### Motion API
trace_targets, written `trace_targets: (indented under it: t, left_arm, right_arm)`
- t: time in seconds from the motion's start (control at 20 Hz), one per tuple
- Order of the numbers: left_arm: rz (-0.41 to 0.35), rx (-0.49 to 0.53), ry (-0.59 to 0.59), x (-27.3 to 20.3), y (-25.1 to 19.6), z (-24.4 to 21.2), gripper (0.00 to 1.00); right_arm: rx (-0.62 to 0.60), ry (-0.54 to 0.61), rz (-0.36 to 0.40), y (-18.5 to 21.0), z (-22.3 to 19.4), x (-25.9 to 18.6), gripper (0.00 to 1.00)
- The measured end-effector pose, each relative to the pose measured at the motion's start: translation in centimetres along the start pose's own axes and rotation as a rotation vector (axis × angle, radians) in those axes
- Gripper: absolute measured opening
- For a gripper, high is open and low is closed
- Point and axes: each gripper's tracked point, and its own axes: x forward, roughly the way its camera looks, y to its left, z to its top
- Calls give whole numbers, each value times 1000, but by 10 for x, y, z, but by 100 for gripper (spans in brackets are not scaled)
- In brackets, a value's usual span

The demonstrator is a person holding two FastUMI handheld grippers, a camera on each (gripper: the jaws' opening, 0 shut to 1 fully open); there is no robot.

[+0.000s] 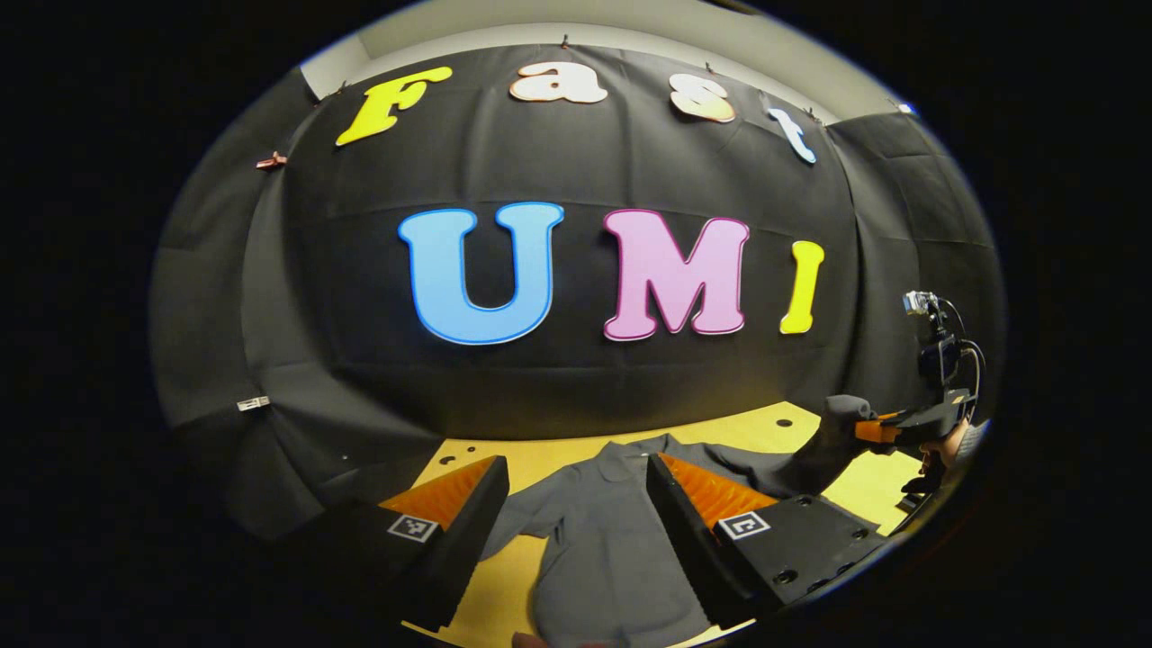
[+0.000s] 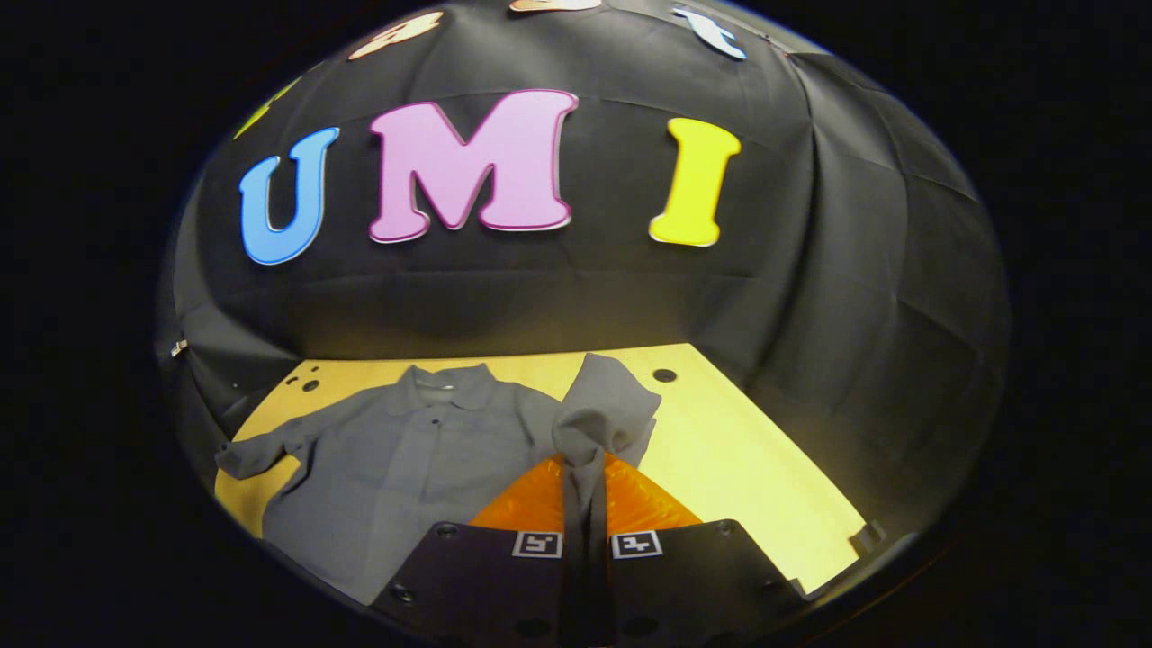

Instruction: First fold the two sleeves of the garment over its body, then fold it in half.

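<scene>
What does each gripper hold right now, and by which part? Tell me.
The right gripper is shut on the grey shirt, pinching its right sleeve and lifting it. The left gripper is open, holding nothing.

Yellow wooden table (image 2: 720, 450) with round holes; black cloth wall (image 2: 855, 315) behind it.

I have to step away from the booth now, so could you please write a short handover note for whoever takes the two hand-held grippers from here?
Right hand-held gripper: shut on the garment's right sleeve, lifted off the table, not yet laid over the body.
Left hand-held gripper: open, holding nothing, poised above the garment's body.
Grey garment: lies flat, collar toward the booth wall; left sleeve spread out to the side.
Done: right sleeve gripped and raised.
Left: lay the right sleeve over the body, fold the left sleeve over, then fold the garment in half.
</scene>
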Motion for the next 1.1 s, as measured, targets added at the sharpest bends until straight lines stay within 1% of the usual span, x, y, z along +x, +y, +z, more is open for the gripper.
trace_targets:
  t: [0.25,0.4,0.55,0.75,0.95,1.1]
  left_arm:
    - [71,-11,24,-4,53,-24,97]
    - [105,-17,42,-3,80,-41,97]
    - [141,-28,62,-1,108,-56,97]
    - [184,-44,84,7,138,-81,97]
    - [217,-45,126,13,162,-106,97]
    - [239,-58,145,16,178,-121,97]
  right_arm:
    - [-55,0,109,88,2,15,6]
    - [-99,25,150,127,-10,28,5]
    - [-111,58,181,164,-27,41,6]
    - [-151,107,229,206,-53,59,5]
    - [-192,191,263,242,-96,77,6]
    - [-230,237,252,259,-124,93,6]
